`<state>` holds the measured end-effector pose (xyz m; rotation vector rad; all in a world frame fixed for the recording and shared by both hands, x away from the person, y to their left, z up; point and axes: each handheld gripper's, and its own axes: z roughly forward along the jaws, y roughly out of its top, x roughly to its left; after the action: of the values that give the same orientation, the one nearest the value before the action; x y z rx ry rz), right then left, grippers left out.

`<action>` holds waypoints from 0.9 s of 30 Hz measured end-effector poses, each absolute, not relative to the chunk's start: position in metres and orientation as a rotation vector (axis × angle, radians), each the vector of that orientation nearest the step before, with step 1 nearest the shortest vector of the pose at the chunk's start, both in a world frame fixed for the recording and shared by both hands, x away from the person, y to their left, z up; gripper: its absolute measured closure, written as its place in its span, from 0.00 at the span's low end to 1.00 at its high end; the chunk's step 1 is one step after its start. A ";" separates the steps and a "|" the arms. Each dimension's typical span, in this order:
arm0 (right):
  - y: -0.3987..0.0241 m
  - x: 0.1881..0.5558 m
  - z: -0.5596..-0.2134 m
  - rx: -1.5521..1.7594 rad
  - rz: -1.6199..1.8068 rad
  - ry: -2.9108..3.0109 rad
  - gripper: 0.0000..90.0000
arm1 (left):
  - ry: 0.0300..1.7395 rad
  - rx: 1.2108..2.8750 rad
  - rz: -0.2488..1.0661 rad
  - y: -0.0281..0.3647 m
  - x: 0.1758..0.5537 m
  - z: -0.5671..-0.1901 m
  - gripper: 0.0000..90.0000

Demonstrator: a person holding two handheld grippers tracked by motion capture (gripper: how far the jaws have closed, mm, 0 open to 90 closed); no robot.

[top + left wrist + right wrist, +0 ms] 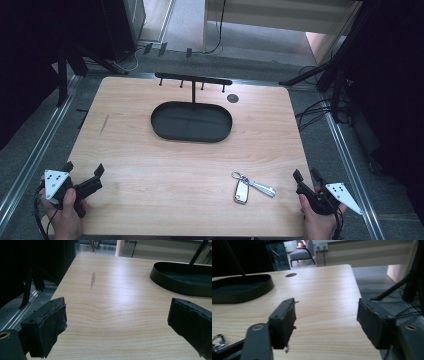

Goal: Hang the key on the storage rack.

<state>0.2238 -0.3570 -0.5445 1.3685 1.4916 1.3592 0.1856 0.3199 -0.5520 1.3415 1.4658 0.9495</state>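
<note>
1. Black oval tray [192,122] sits well ahead of both sets of jaws, mid-table [150,200].
2. Key fob [241,191] lies left of the right jaws.

a silver car key with a flat metal blade and ring [248,188] lies flat on the light wooden bench [150,165], near its front edge toward the right. a black oval metal tray with a hooked rack rising behind it [192,121] stands upright at the bench's middle rear, empty, well apart from the key.
</note>
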 end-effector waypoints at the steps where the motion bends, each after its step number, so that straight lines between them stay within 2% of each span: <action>1: -0.357 0.225 -0.543 1.369 1.342 1.495 0.39 | 1.468 1.343 0.949 0.320 0.186 -0.552 0.02; 5: -0.354 0.227 -0.532 1.335 1.319 1.544 0.45 | 1.471 1.345 0.950 0.320 0.186 -0.552 0.02; 6: -0.353 0.228 -0.528 1.324 1.319 1.563 0.50 | 1.471 1.345 0.949 0.320 0.186 -0.552 0.02; 10: -0.344 0.232 -0.514 1.270 1.257 1.667 0.52 | 1.470 1.345 0.948 0.320 0.186 -0.552 0.02; 14: -0.314 0.247 -0.495 1.177 1.086 1.934 0.59 | 1.472 1.344 0.940 0.320 0.186 -0.552 0.02; 18: -0.283 0.260 -0.484 1.068 0.889 2.164 0.59 | 1.470 1.343 0.937 0.321 0.186 -0.552 0.02; 27: -0.225 0.287 -0.477 0.890 0.583 2.649 0.80 | 1.465 1.354 0.940 0.320 0.187 -0.552 0.03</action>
<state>0.2871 -0.2251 -0.4772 0.8903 2.6494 0.5826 0.1867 0.3196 -0.5518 1.3540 1.4655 0.9405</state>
